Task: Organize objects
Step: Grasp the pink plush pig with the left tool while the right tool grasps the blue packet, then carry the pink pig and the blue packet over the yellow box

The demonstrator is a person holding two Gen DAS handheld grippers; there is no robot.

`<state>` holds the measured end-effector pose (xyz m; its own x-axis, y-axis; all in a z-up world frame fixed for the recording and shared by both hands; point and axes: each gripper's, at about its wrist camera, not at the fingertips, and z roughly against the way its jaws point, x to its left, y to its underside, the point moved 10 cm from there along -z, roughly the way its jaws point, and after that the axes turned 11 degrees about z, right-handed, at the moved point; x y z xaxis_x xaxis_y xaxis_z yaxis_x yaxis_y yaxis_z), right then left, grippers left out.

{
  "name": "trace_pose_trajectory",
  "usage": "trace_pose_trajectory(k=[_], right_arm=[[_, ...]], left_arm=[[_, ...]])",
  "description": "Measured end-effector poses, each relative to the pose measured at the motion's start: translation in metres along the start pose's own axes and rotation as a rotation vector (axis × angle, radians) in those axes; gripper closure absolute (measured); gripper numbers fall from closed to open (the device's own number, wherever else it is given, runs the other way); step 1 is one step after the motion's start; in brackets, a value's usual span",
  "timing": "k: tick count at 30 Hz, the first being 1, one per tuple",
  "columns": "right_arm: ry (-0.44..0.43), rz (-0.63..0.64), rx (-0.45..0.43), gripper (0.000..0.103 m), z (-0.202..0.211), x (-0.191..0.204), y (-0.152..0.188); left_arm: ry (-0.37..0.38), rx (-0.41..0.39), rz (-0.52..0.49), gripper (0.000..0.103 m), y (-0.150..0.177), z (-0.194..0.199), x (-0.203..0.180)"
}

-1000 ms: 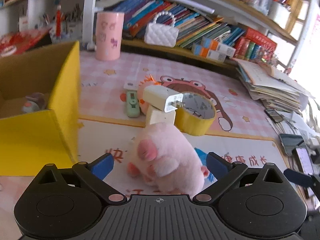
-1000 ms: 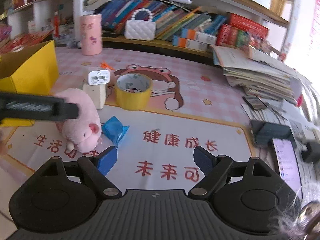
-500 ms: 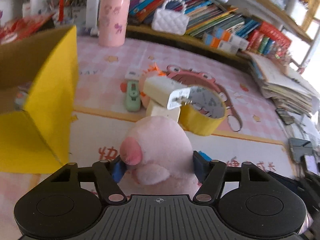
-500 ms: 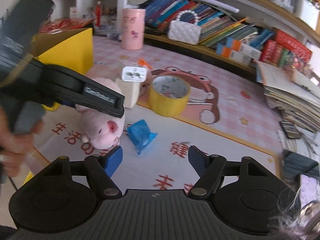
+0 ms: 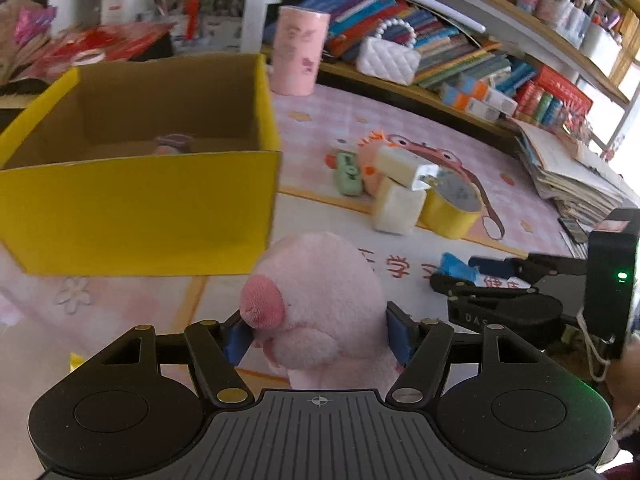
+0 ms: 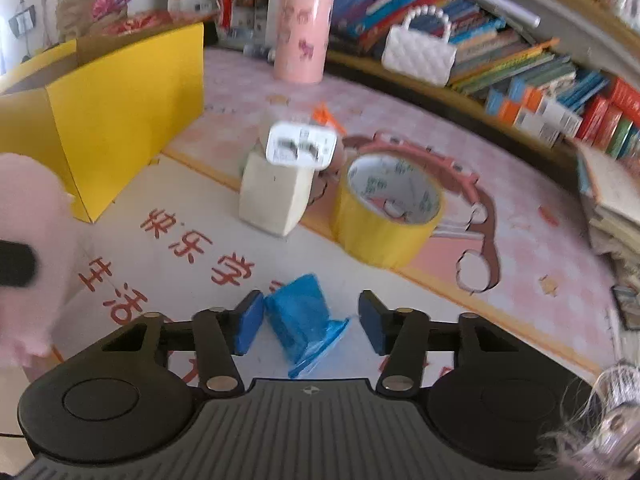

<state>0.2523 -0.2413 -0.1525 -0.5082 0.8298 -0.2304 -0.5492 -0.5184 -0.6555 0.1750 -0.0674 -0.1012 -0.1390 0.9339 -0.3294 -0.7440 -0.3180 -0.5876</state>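
Right wrist view: the right gripper (image 6: 306, 322) is closing around the blue packet (image 6: 306, 320), which lies between its jaws, long axis pointing ahead. Left gripper (image 5: 320, 334) clamps the pink plush toy (image 5: 320, 304); the yellow box (image 5: 136, 208) sits ahead-left.

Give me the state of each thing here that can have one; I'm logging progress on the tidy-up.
left gripper: shut on the pink plush toy, lifted near the box.
right gripper: closing around the blue packet, not yet clamped.
yellow box: open, a small item inside.
white charger: resting on the cream block.
yellow tape roll: lying flat on the mat.
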Motion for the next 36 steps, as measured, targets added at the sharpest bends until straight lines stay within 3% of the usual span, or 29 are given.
trace_pose_trajectory(k=[7,16,27,36], right_arm=[[-0.027,-0.032,0.017,0.069,0.004,0.010,0.003],[-0.098,-0.214,-0.010,0.071,0.061,0.046,-0.022],[-0.154,-0.139,-0.021,0.071,0.102,0.143,-0.035],[-0.148,-0.109,-0.042,0.071,0.117,0.191,-0.045]], left_arm=[[0.002,-0.020,0.016,0.036,0.004,0.015,0.015],[0.031,-0.055,0.059,0.036,0.004,0.036,0.040],[-0.006,-0.084,0.084,0.036,0.008,0.070,0.088],[-0.007,-0.101,0.080,0.036,0.014,0.098,0.125]])
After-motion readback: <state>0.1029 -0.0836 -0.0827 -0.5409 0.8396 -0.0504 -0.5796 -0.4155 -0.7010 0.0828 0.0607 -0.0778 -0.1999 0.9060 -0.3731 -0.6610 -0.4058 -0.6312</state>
